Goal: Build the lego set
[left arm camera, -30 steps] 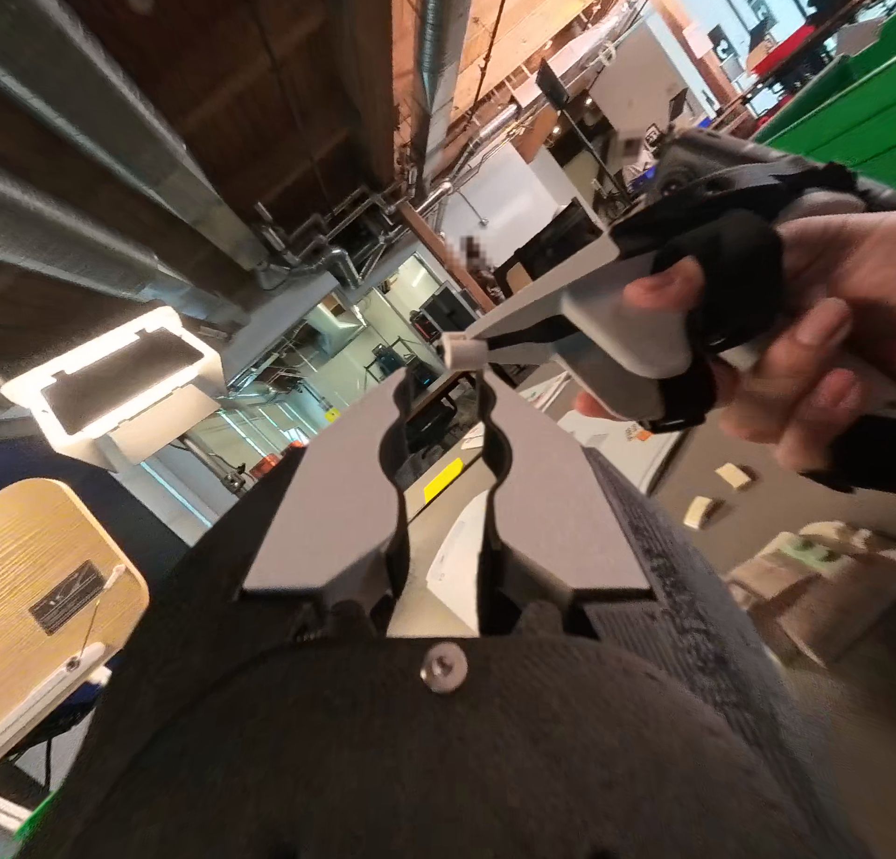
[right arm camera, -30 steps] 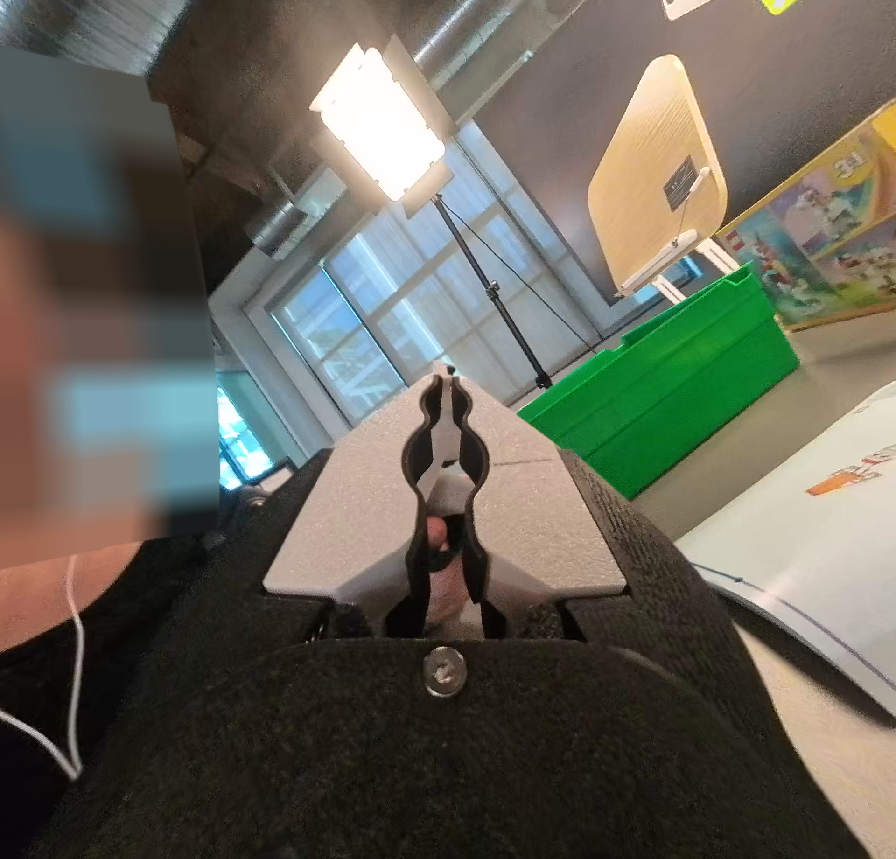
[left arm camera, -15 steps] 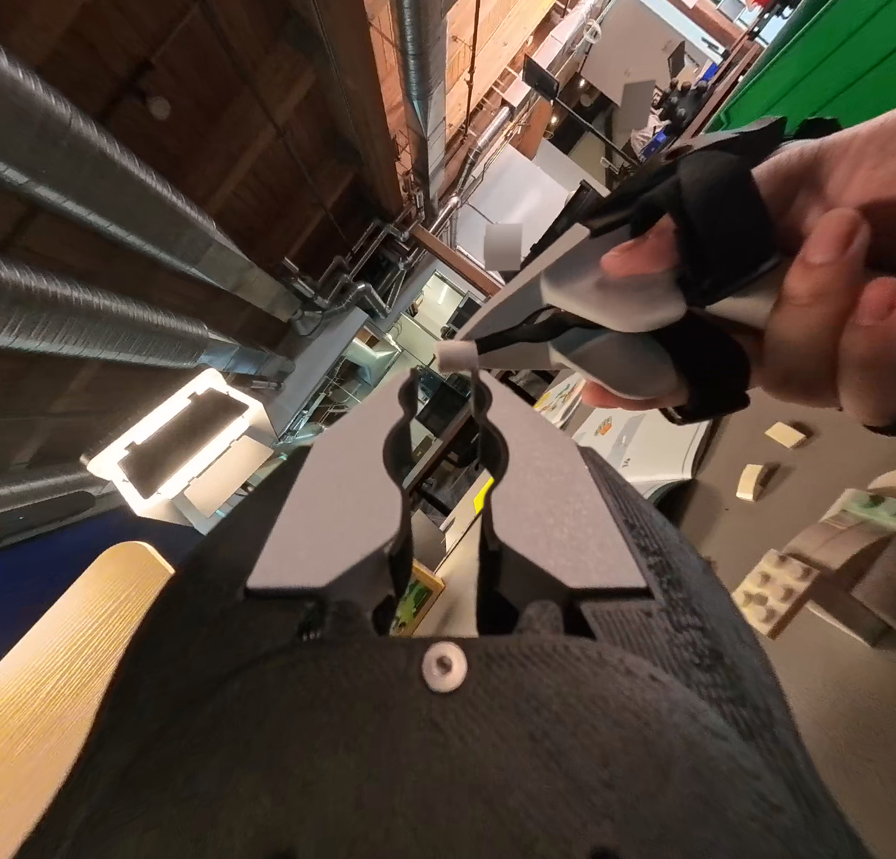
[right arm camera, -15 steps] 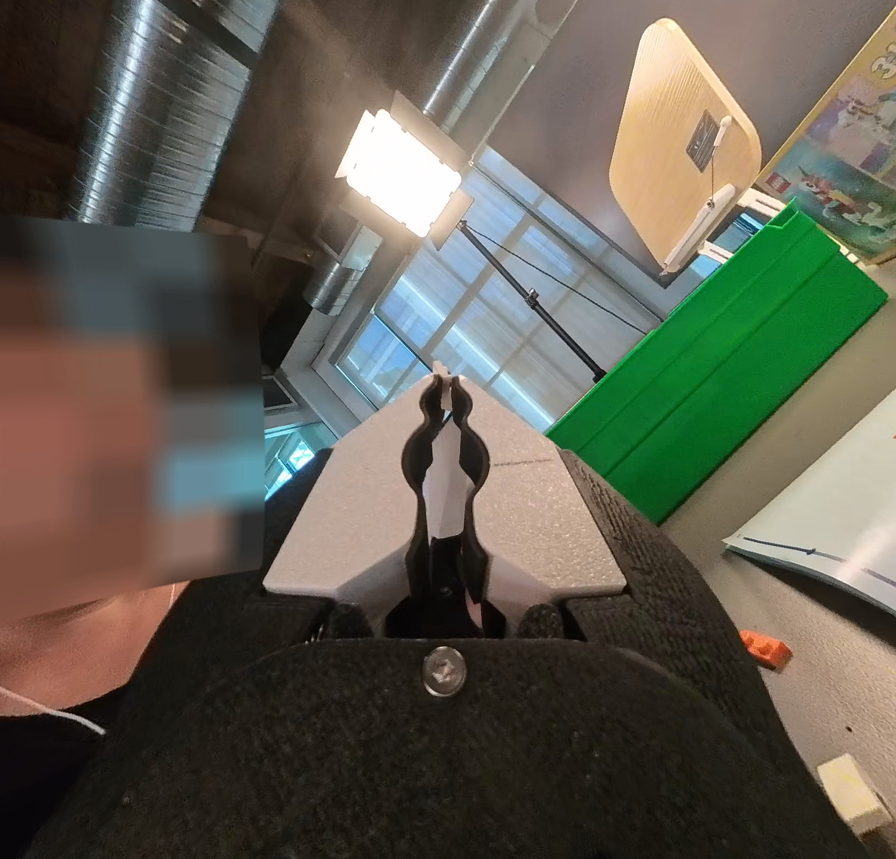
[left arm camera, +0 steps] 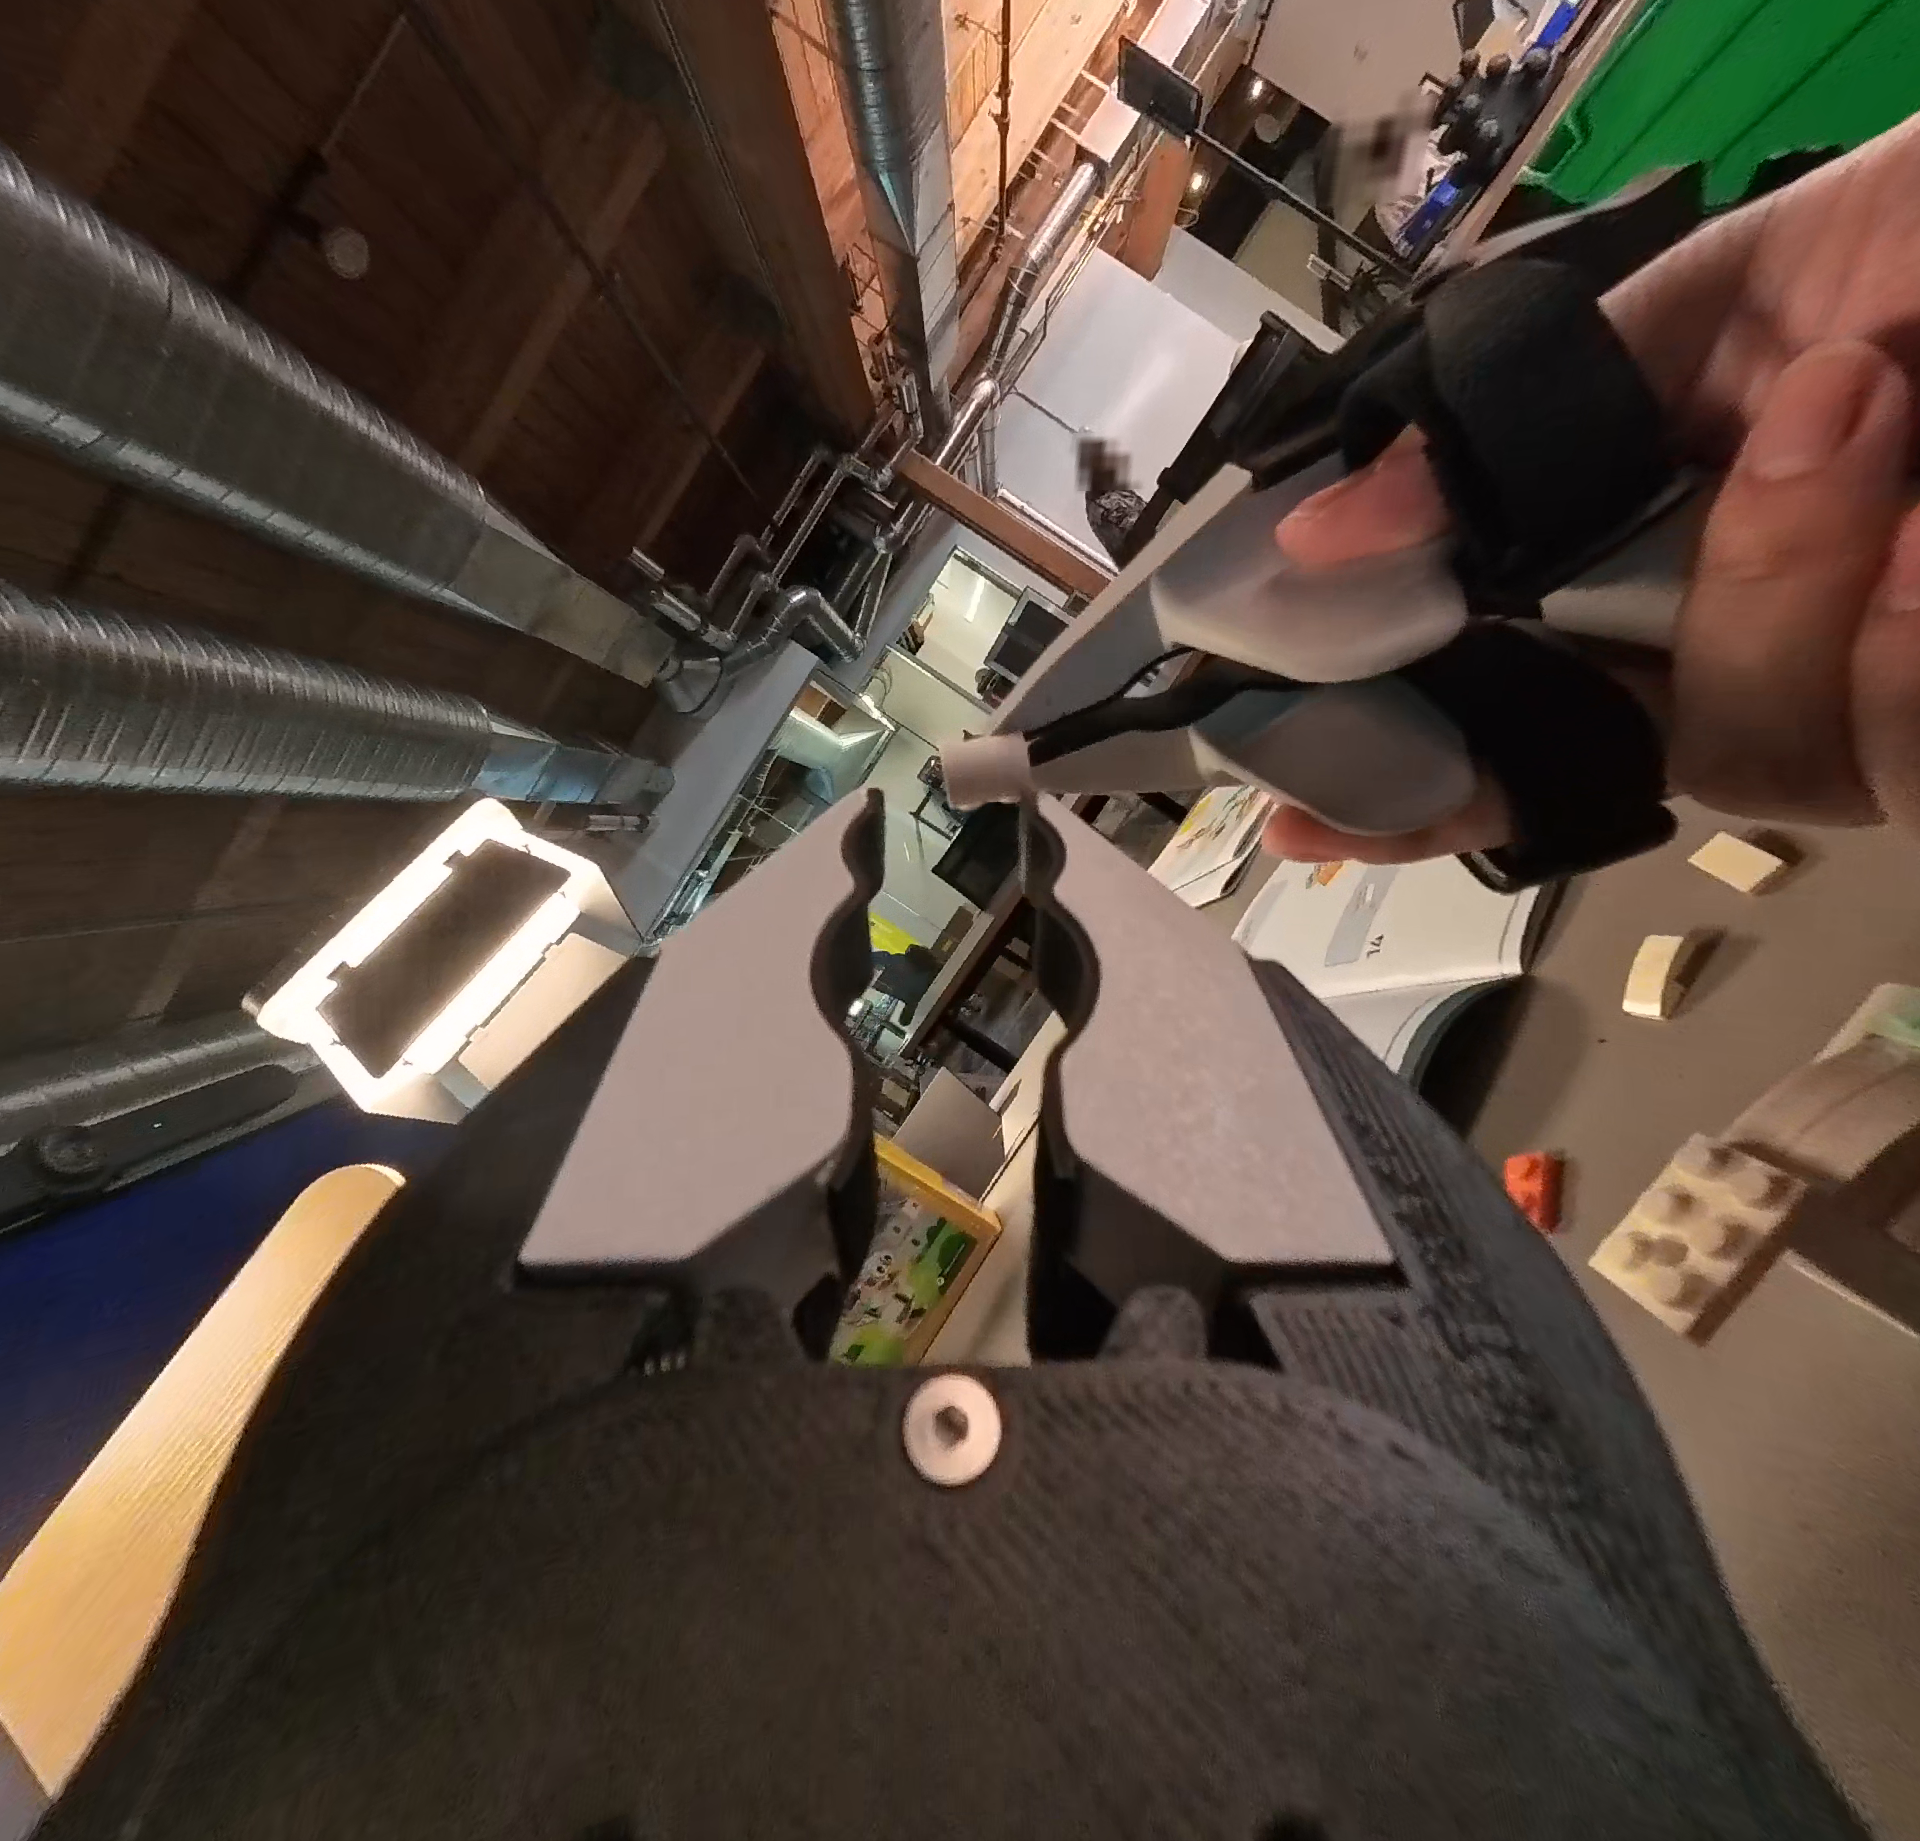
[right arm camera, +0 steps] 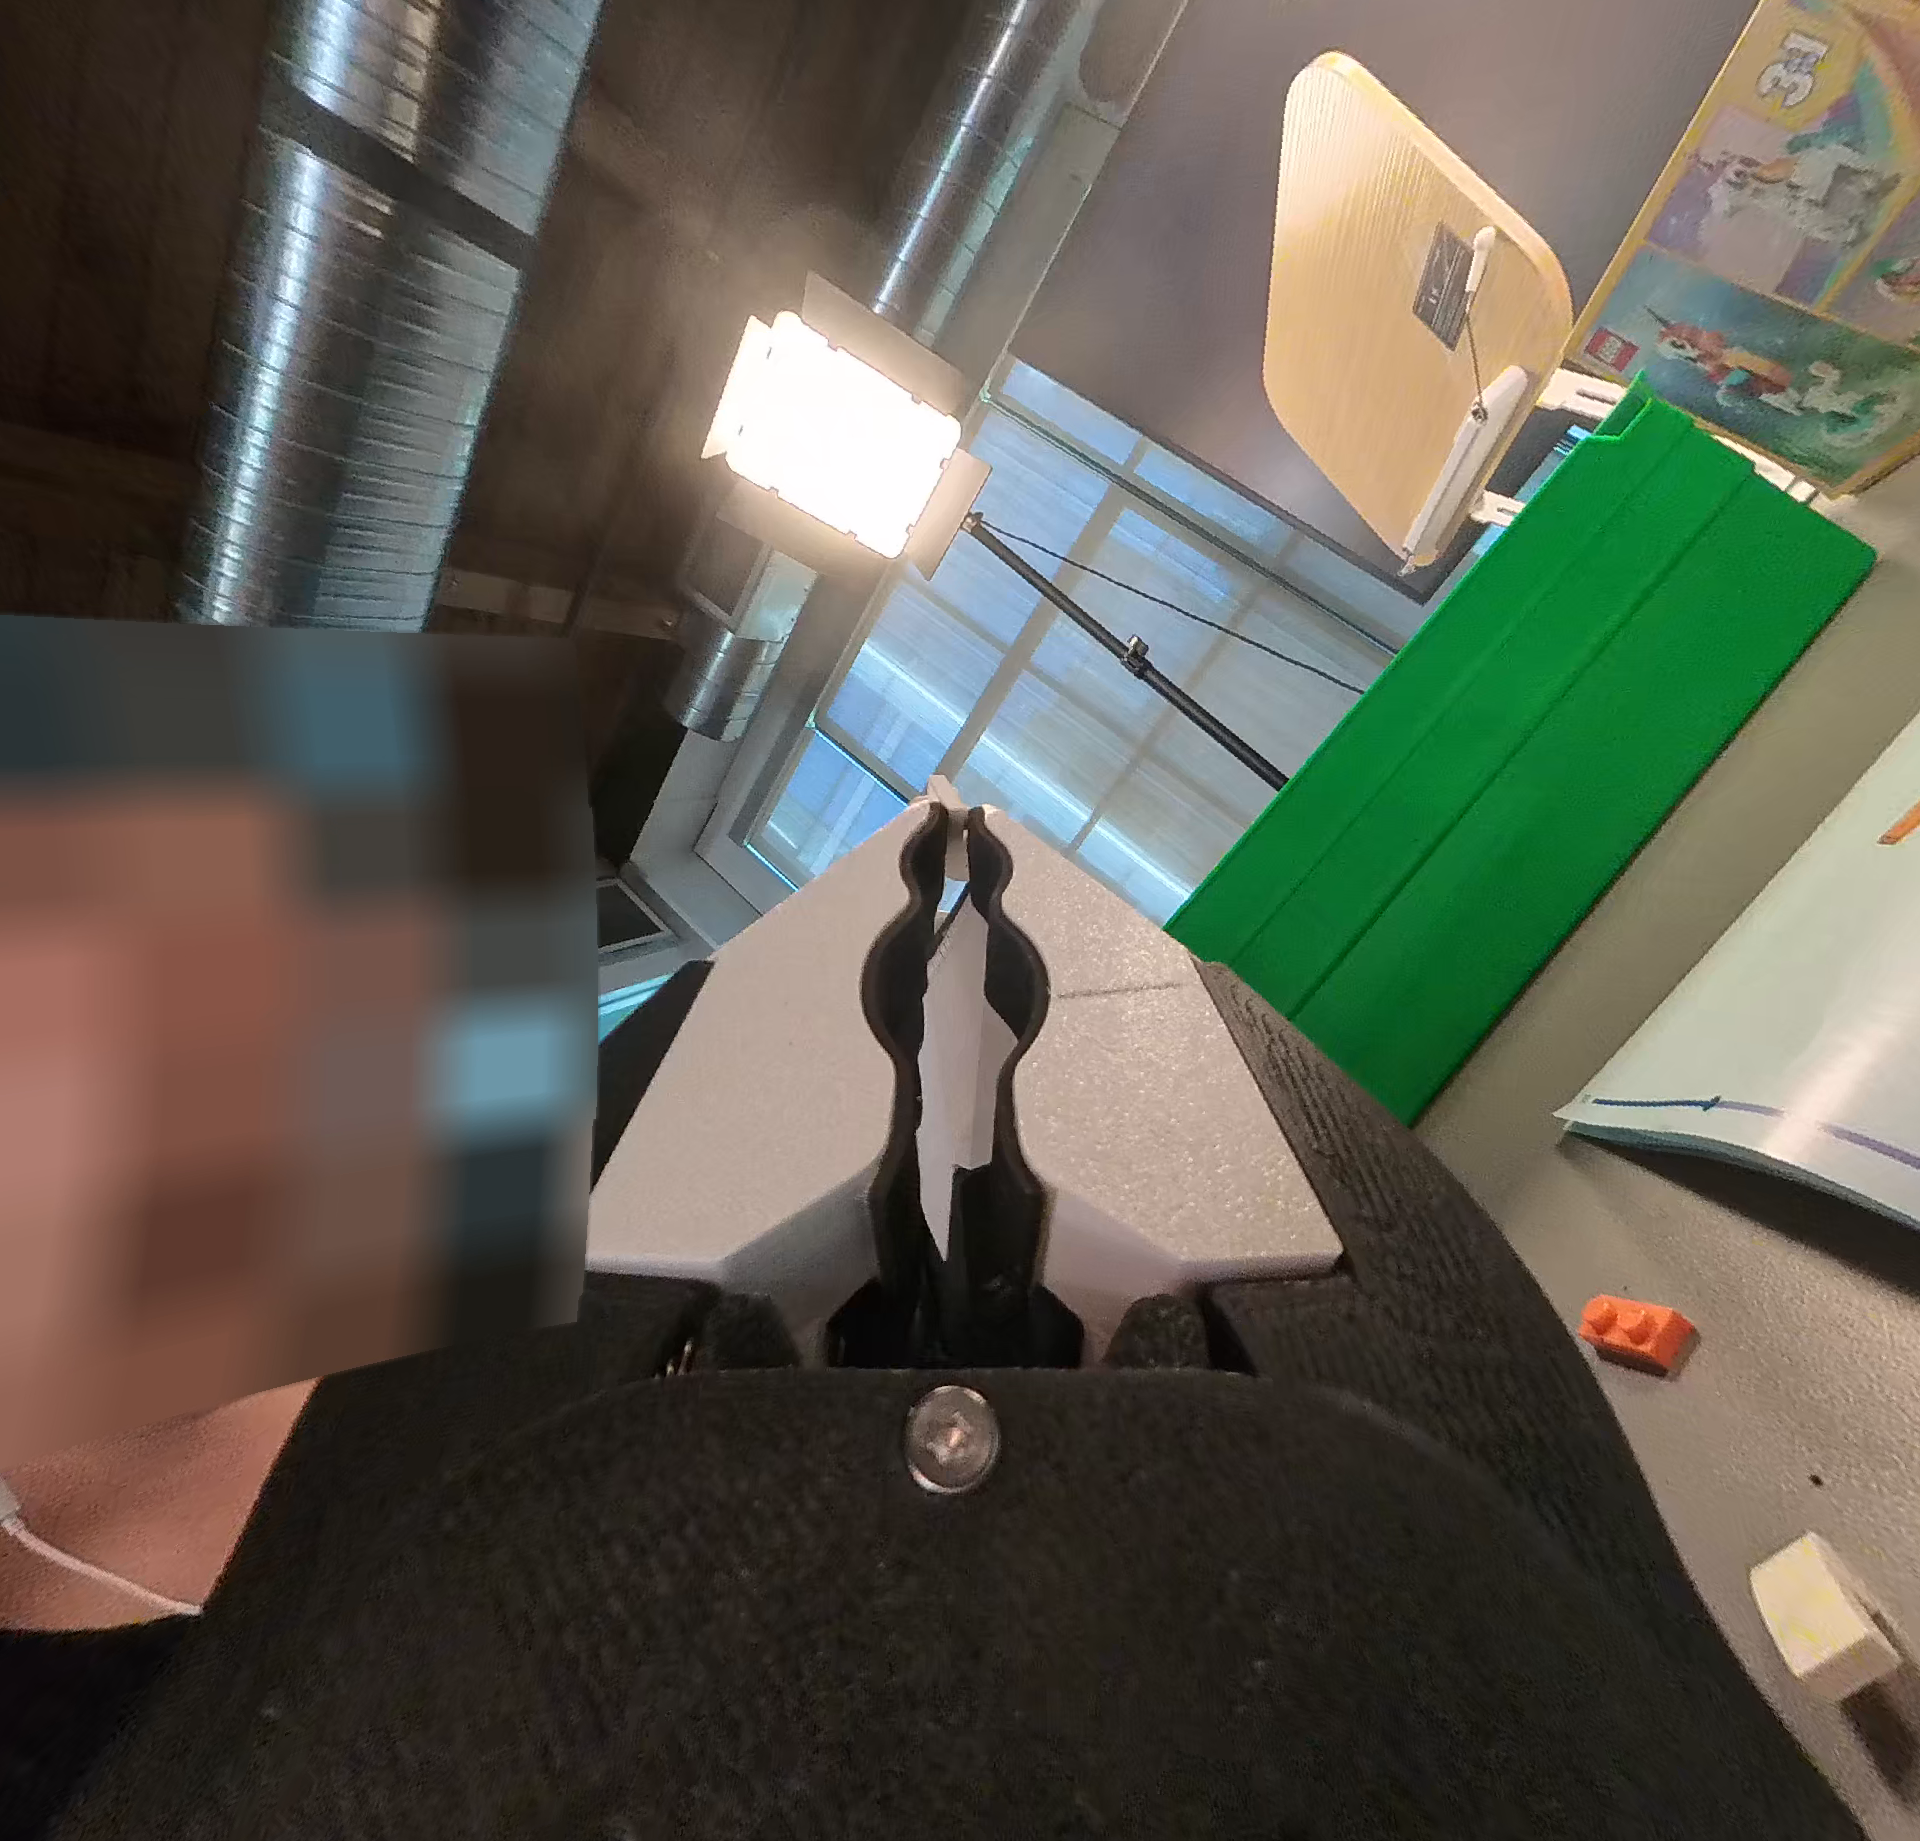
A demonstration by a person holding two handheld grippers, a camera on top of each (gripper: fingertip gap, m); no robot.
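1. Just past the tips of your left gripper (left arm camera: pixel 951 835), the right gripper (left arm camera: pixel 1023 747) crosses the left wrist view, its jaws pinched on a small white piece (left arm camera: pixel 985 765). Your left jaws stand apart with a clear gap and hold nothing.
2. At the tip of the right gripper (right arm camera: pixel 954 825) in its own view, the same white piece (right arm camera: pixel 945 802) shows only as a sliver between the closed jaws. Its shape cannot be made out.
3. A thin dark line hangs from the white piece toward your left jaws; what it is cannot be told.
4. Right of the left gripper, your hand (left arm camera: pixel 1756 503) wraps the right gripper's body, with black straps covering part of the fingers.
5. Below that hand, on the grey table (left arm camera: pixel 1704 1396), lie a tan studded brick (left arm camera: pixel 1688 1235), blurred and cut off at the frame edge, an orange piece (left arm camera: pixel 1536 1183) and two cream curved pieces (left arm camera: pixel 1662 972).
6. Right of the right gripper sit an orange brick (right arm camera: pixel 1634 1329), a cream piece (right arm camera: pixel 1823 1615), a booklet (right arm camera: pixel 1766 1043) and a green bin (right arm camera: pixel 1538 804).
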